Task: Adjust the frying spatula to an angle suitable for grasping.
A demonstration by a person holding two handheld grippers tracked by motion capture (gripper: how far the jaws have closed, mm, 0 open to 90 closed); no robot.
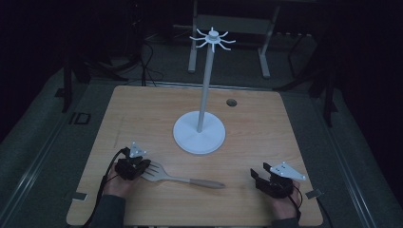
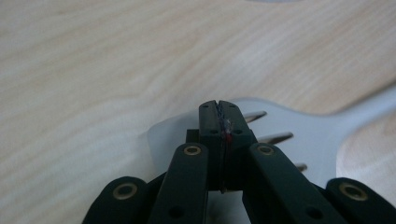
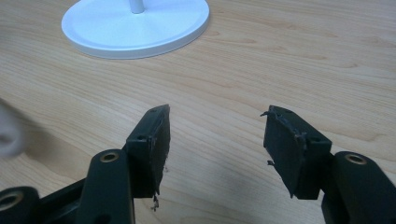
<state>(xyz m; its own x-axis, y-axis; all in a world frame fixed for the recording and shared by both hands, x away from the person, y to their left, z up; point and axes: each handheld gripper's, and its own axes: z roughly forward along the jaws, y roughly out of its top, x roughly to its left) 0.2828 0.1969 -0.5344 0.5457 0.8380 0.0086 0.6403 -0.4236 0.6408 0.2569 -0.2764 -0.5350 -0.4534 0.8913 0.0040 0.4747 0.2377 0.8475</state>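
High view first: nearest me, my left gripper sits low at the slotted spatula's head, jaws pressed together with nothing clamped between them. My right gripper rests at the table's near right edge, jaws spread wide and empty. Beyond stands the white utensil stand. I can read no writing.
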